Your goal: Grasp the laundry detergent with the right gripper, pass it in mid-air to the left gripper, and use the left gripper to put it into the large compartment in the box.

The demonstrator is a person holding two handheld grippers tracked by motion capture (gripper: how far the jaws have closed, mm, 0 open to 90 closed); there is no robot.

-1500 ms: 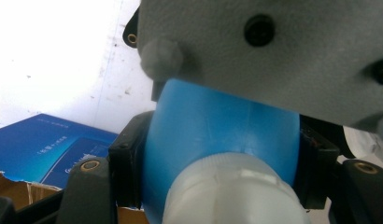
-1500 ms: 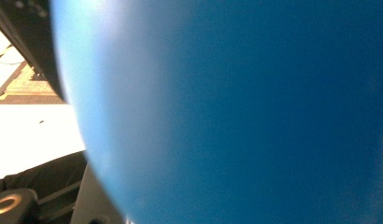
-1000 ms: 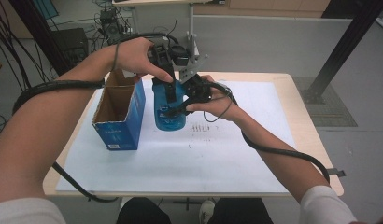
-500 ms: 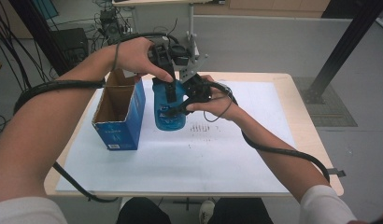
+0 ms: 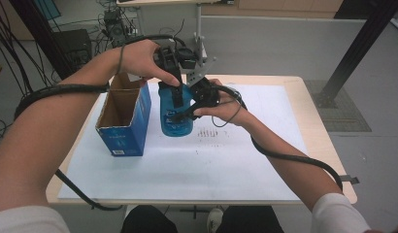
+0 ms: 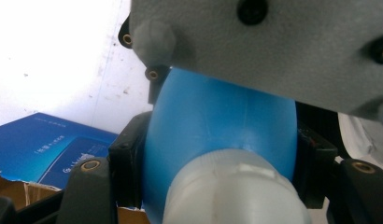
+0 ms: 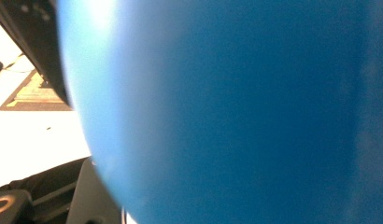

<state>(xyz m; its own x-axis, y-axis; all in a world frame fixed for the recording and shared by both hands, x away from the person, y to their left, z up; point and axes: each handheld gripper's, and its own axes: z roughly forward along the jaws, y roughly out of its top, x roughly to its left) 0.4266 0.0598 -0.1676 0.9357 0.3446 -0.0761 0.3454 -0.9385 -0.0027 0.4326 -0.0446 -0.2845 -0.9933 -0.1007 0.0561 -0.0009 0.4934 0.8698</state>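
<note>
A translucent blue bottle [image 5: 175, 114] stands upright on the white sheet [image 5: 236, 160] covering the bench [image 5: 316, 121], just beside an open blue cardboard box [image 5: 124, 121]. The left claw [image 5: 176, 94] comes down from above and pinches the bottle's upper part near its whitish neck [image 6: 231, 191], one black jaw on each side in the left gripper view. The right claw [image 5: 185, 112] sits against the bottle's side at mid-height; its jaws have just been opening, with the blue wall between them. Whether its pads press on the bottle I cannot tell.
</note>
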